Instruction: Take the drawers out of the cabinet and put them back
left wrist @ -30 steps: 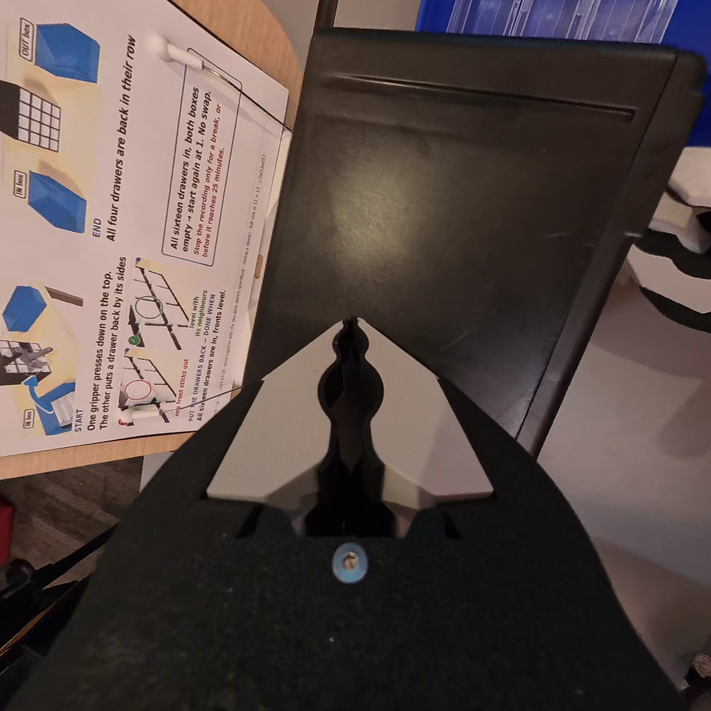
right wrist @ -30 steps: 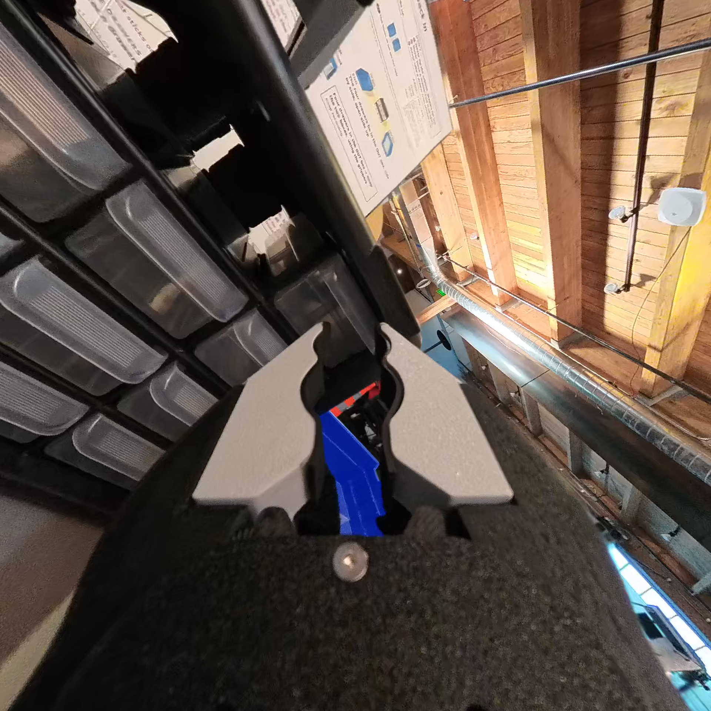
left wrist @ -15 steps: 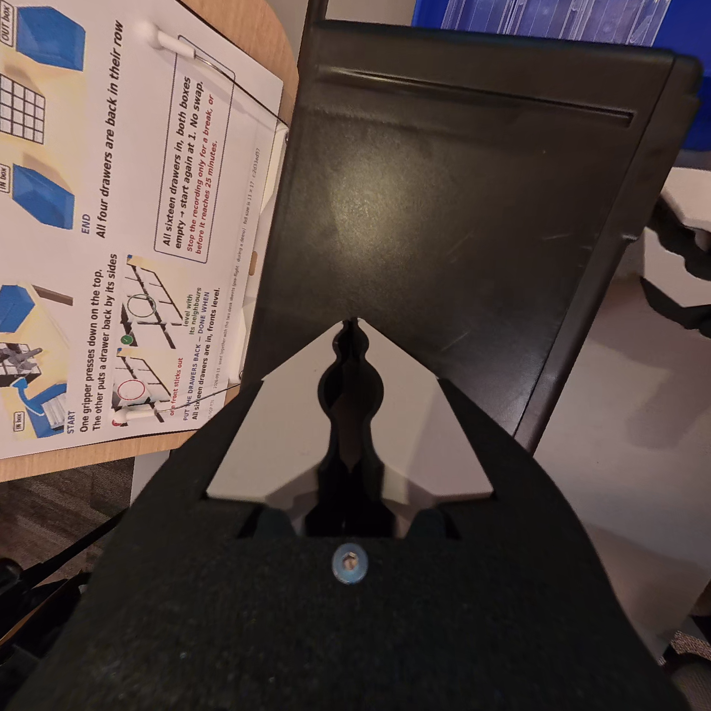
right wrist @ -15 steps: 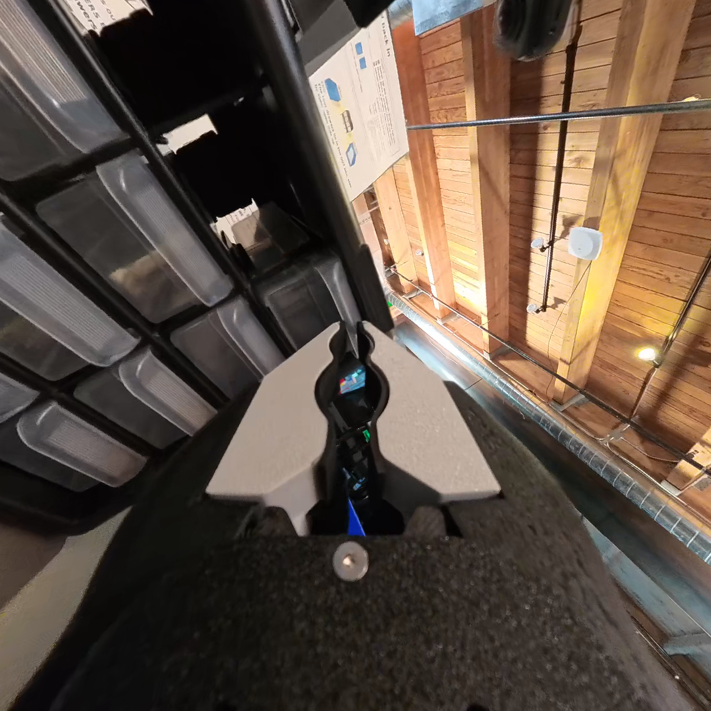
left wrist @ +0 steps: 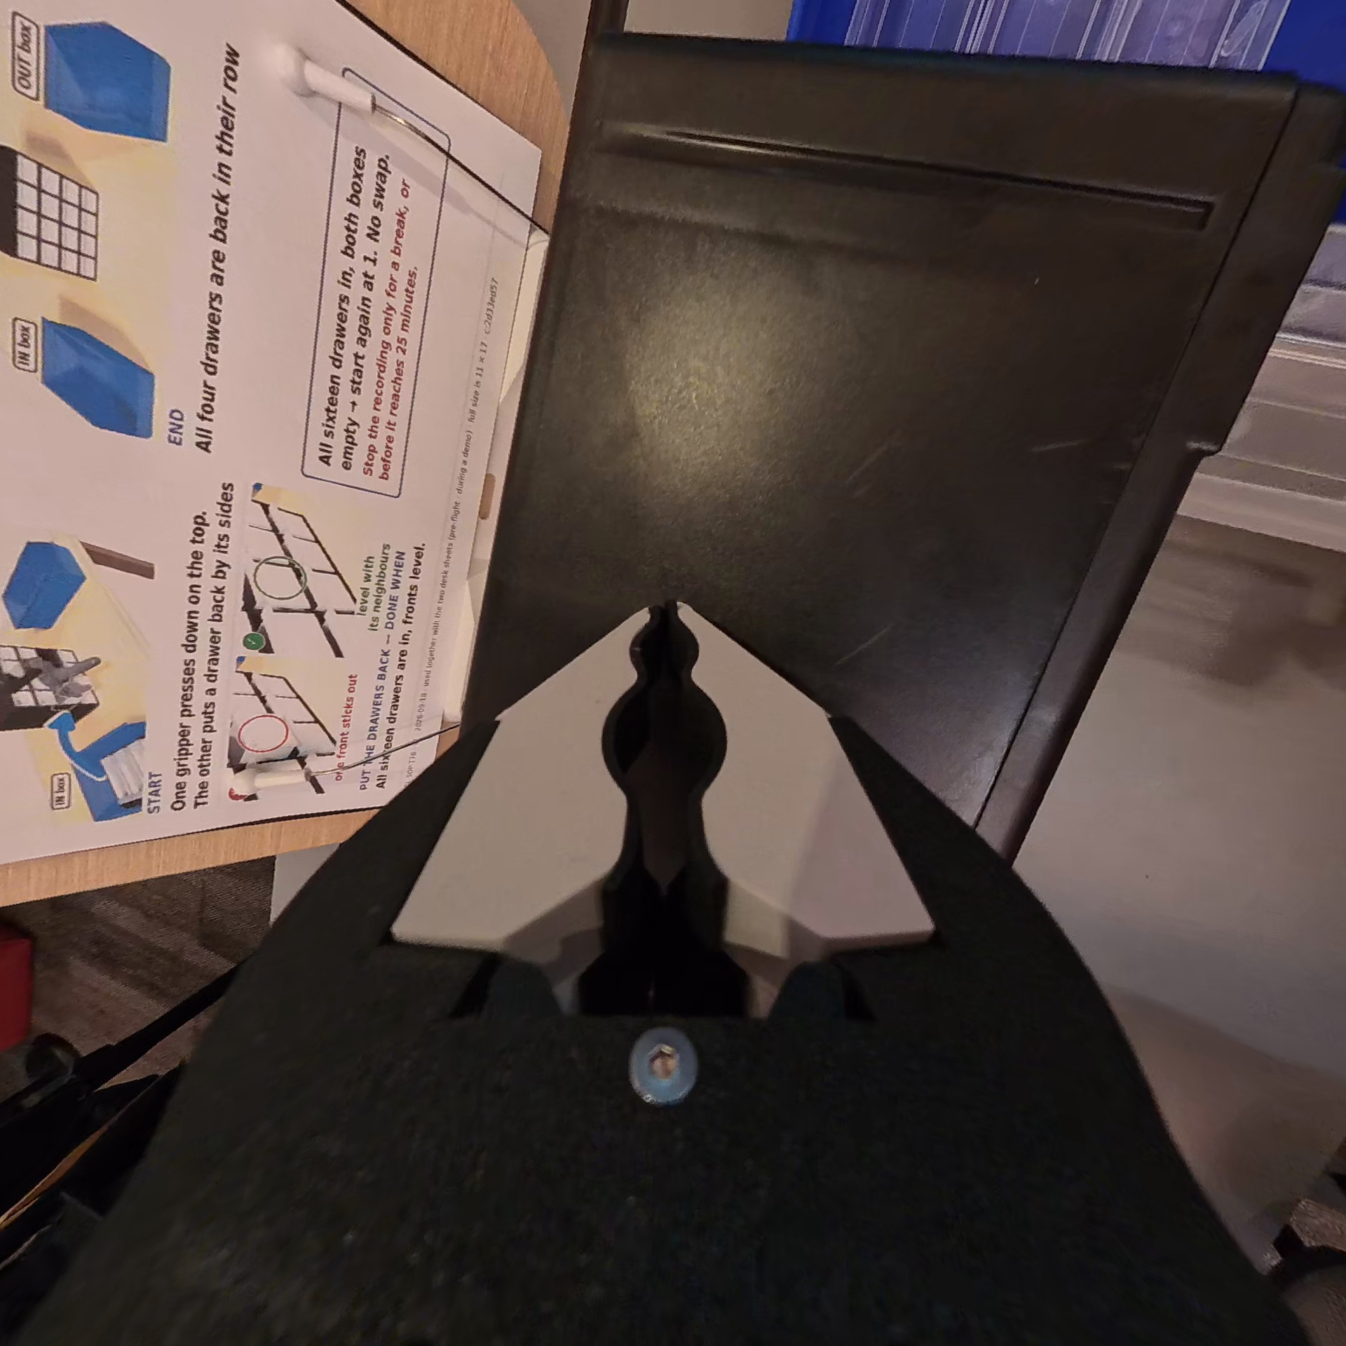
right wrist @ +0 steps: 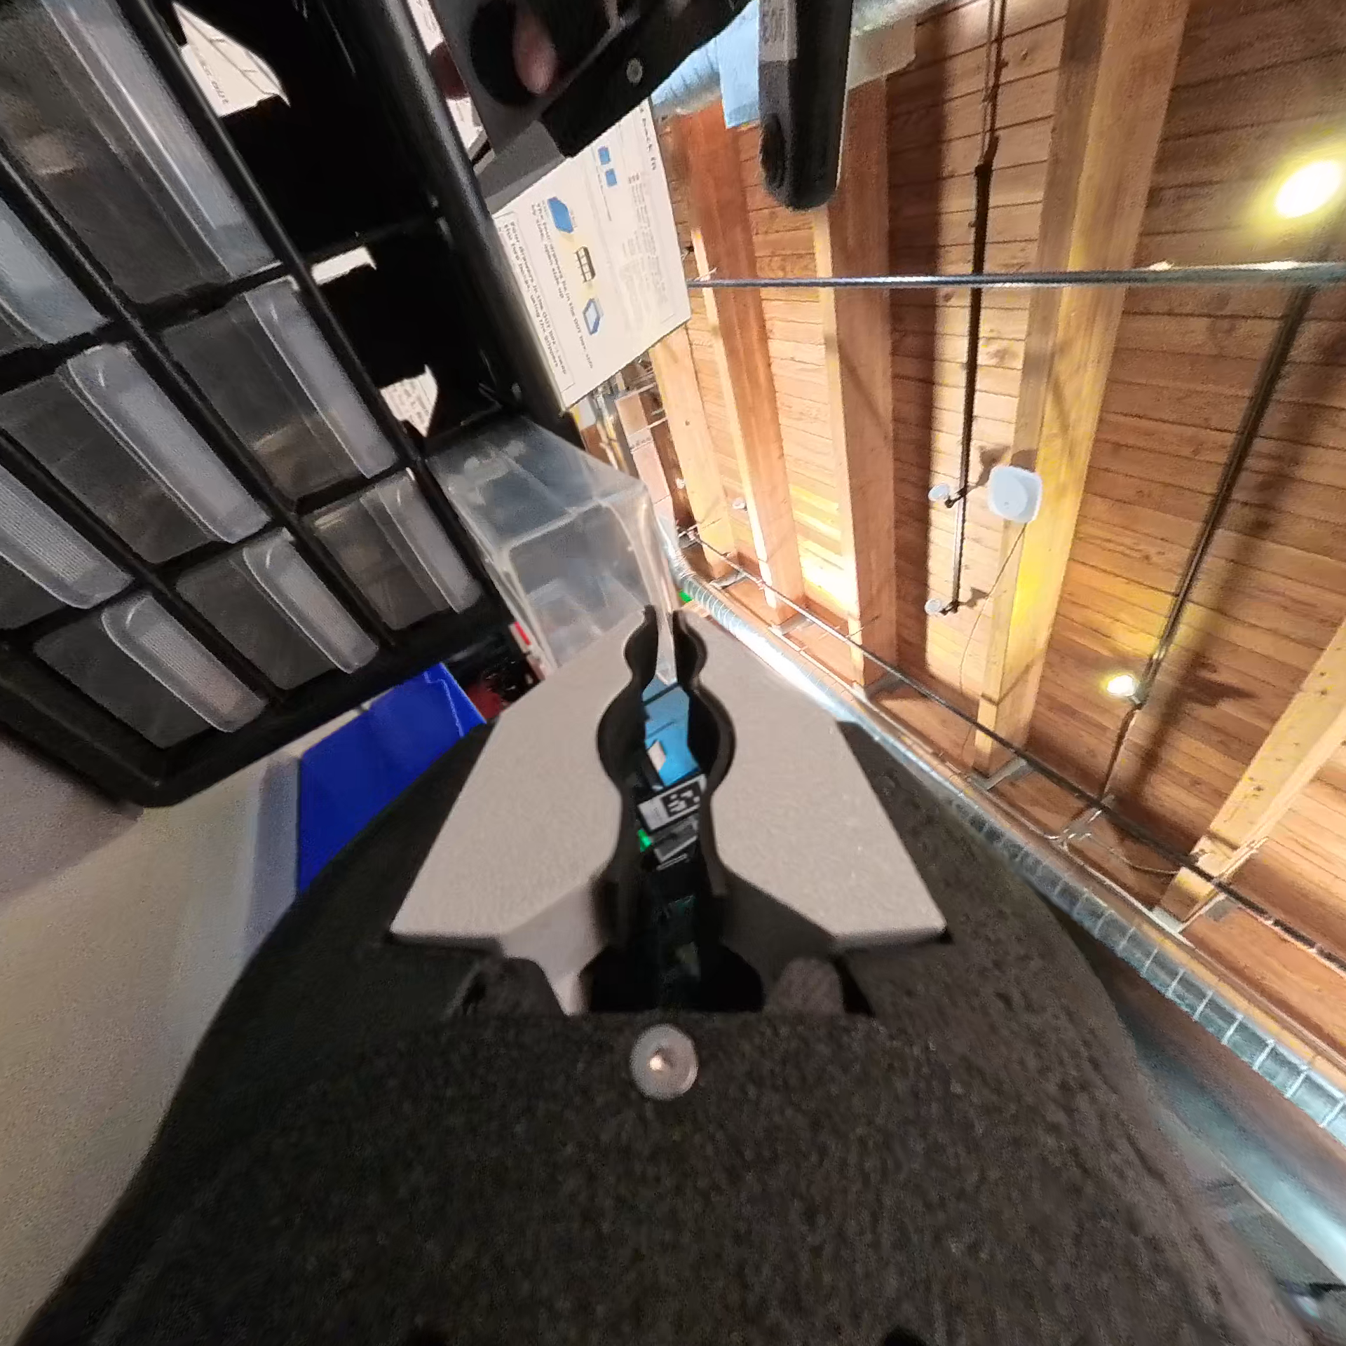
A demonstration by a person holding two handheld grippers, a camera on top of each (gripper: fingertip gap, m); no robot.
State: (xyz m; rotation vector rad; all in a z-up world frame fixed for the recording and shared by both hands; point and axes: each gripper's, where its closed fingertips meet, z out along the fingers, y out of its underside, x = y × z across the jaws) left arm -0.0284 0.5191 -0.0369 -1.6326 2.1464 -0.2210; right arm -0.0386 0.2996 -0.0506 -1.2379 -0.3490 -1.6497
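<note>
Where the wooden desk (left wrist: 502, 65) carried a printed sheet (left wrist: 240, 408), timber ceiling (right wrist: 1092, 437) showed overhead. Left gripper (left wrist: 666, 608): jaws clenched, empty, tips against the black cabinet (left wrist: 874, 379) top. Right gripper (right wrist: 664, 615): jaws clamped on a clear drawer (right wrist: 553, 532), drawn partly from the cabinet's edge column. Blue bin (right wrist: 379, 750) beside.

Right gripper (right wrist: 664, 619): grey fingers closed on the thin wall of a clear plastic drawer (right wrist: 553, 532), drawn partway out of the black cabinet (right wrist: 444, 240). Other clear drawers (right wrist: 277, 408) seated in its grid. Blue bin (right wrist: 379, 757) below. Printed sheet (right wrist: 612, 269) beside; timber ceiling (right wrist: 1092, 437) behind.
</note>
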